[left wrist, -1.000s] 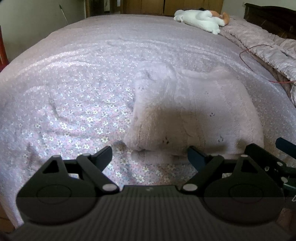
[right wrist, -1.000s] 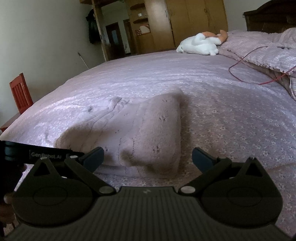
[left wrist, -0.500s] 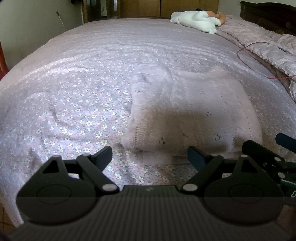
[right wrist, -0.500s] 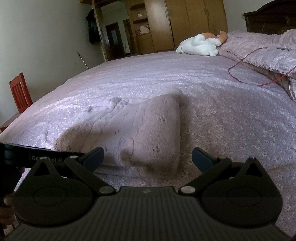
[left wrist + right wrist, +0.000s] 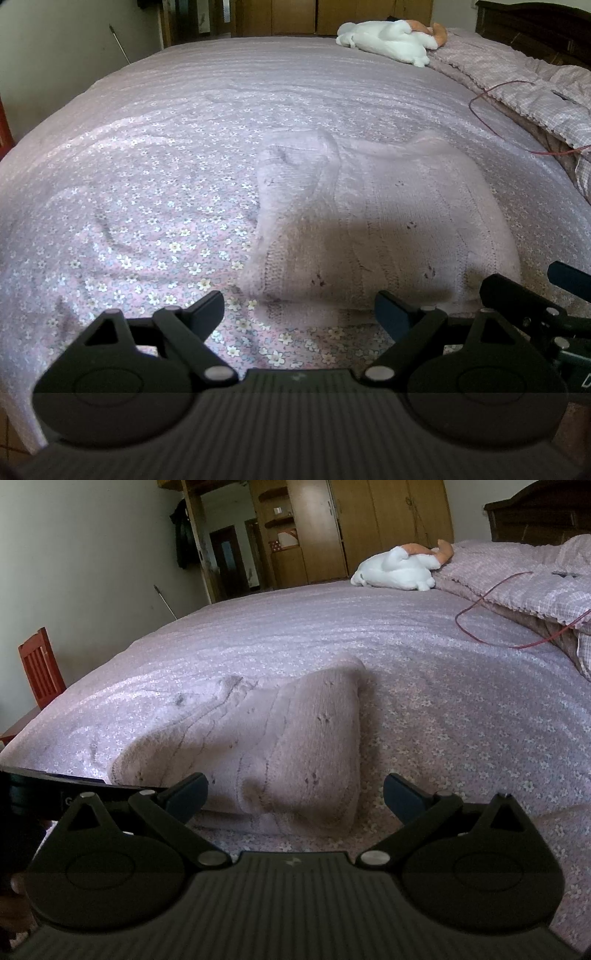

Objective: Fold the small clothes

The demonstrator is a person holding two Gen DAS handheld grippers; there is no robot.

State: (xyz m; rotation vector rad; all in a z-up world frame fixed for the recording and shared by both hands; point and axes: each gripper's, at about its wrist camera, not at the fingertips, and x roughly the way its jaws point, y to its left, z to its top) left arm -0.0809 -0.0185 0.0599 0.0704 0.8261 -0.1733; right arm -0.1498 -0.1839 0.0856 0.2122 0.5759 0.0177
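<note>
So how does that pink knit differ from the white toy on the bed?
The knit is pale pink and lies folded flat near both tools; the toy is white with an orange part, lumpy, and lies far off by the quilt. Both rest on the bed.

Bed with lilac floral-print cover, filling most of frame. White plush toy with orange part, upper right. Pink checked quilt, right edge. Thin red cord beside it. Red wooden chair, left. Brown wooden wardrobe, top centre.
</note>
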